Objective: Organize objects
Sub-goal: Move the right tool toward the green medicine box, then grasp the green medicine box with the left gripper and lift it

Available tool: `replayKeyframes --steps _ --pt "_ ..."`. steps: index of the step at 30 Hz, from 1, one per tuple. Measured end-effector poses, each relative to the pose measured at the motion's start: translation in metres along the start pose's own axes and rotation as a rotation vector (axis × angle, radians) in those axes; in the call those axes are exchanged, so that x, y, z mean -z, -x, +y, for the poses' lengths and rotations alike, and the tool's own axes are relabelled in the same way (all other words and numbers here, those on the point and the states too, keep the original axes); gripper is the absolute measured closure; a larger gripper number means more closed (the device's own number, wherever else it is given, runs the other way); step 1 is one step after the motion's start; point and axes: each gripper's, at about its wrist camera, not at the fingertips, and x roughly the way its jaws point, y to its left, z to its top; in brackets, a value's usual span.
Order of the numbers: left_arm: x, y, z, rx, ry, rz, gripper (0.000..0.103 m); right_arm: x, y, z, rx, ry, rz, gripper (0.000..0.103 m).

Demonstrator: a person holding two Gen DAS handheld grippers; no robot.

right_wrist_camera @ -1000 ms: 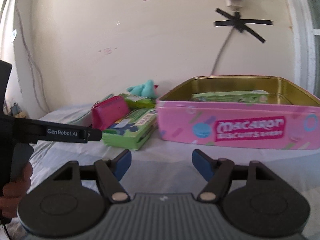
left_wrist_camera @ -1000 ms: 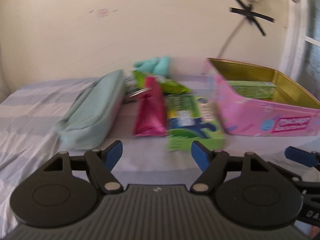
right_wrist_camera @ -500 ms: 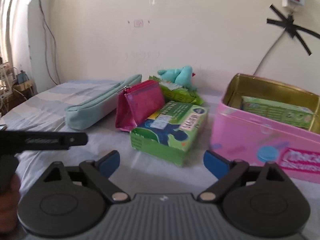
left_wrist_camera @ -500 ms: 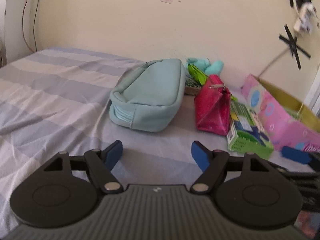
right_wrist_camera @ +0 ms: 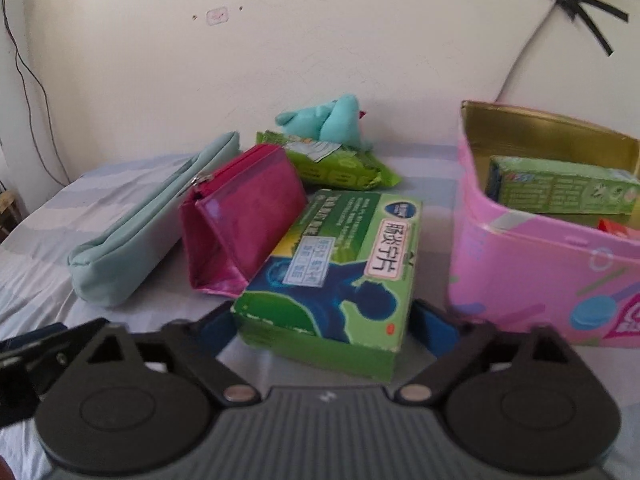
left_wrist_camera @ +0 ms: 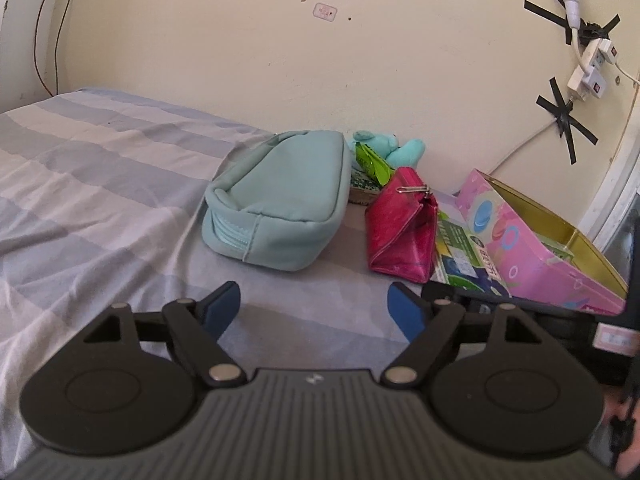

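Bedsheet (right_wrist_camera: 32,280): pink tin (right_wrist_camera: 520,280) with green carton (right_wrist_camera: 560,192)

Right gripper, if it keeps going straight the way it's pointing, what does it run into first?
Most likely the green medicine box. The right gripper already has the box's near end between its closing jaws, pads apparently not yet touching. Beyond lies a green wipes pack.

pink tin (right_wrist_camera: 540,272) cut off right, contents perhaps partly hidden

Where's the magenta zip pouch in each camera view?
Left wrist: magenta pouch right of centre, between the teal case and green box.
Right wrist: left of centre, leaning against that box.
Shared landmark: pink tin at right.
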Motion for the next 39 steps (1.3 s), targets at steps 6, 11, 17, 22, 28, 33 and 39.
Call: replayKeyframes --steps 6,11,17,22,28,33,39 --pt "0.001 0.002 0.0 0.006 -0.008 -0.005 0.021 0.031 0.045 -0.011 -0.141 0.105 0.019 0.012" --pt "0.001 0.003 -0.004 0.092 -0.031 0.019 0.019 0.076 0.104 -0.024 -0.345 0.374 0.043 0.012" --pt "0.006 0.012 -0.02 0.193 -0.101 0.034 0.019 0.092 0.13 -0.062 -0.125 0.336 -0.041 0.0" --pt "0.01 0.01 -0.036 0.271 -0.089 0.105 0.019 0.087 0.14 -0.094 -0.098 0.147 -0.081 0.003" --pt "0.009 0.012 -0.048 0.34 -0.096 0.143 0.019 0.091 0.147 -0.079 -0.157 0.172 -0.087 0.008" --pt "0.012 0.004 -0.056 0.37 -0.087 0.201 0.019 0.094 0.144 -0.064 -0.173 0.215 -0.083 0.009" --pt "0.018 -0.004 -0.081 0.393 -0.148 0.241 0.021 0.094 0.13 -0.058 -0.18 0.241 -0.043 0.024"
